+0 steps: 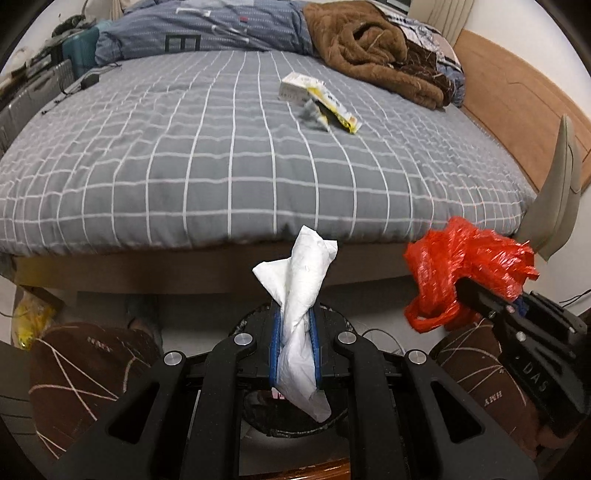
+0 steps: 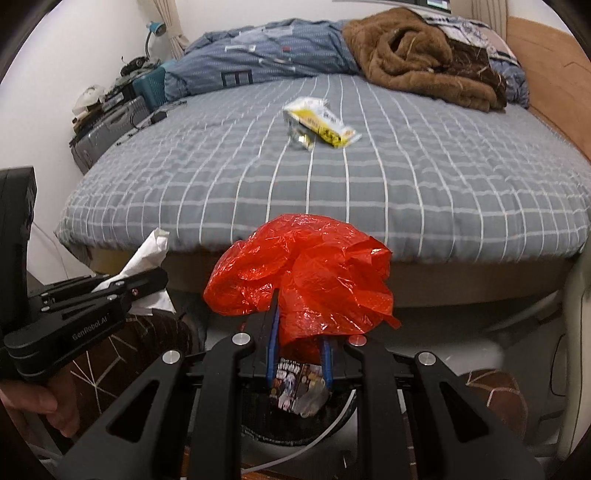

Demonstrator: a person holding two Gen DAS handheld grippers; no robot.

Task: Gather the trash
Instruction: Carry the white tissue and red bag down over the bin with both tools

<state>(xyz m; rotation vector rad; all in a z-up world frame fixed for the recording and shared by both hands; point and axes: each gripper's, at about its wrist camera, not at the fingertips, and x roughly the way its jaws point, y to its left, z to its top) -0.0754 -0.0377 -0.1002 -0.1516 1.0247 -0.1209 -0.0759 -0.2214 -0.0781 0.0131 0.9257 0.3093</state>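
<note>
Below both claws, a dark round bin (image 1: 295,424) sits on the floor at the foot of the bed (image 1: 221,166). Left claw (image 1: 295,314) is clenched on a twisted white tissue (image 1: 303,295) above the bin; right claw (image 2: 299,325) grips a crumpled red plastic bag (image 2: 303,273). Farther off, a yellow-and-white wrapper (image 1: 332,105) and small box (image 1: 295,86) lie mid-bed. Beyond, a brown blanket (image 1: 373,48) is heaped against a blue duvet (image 1: 207,29).
</note>
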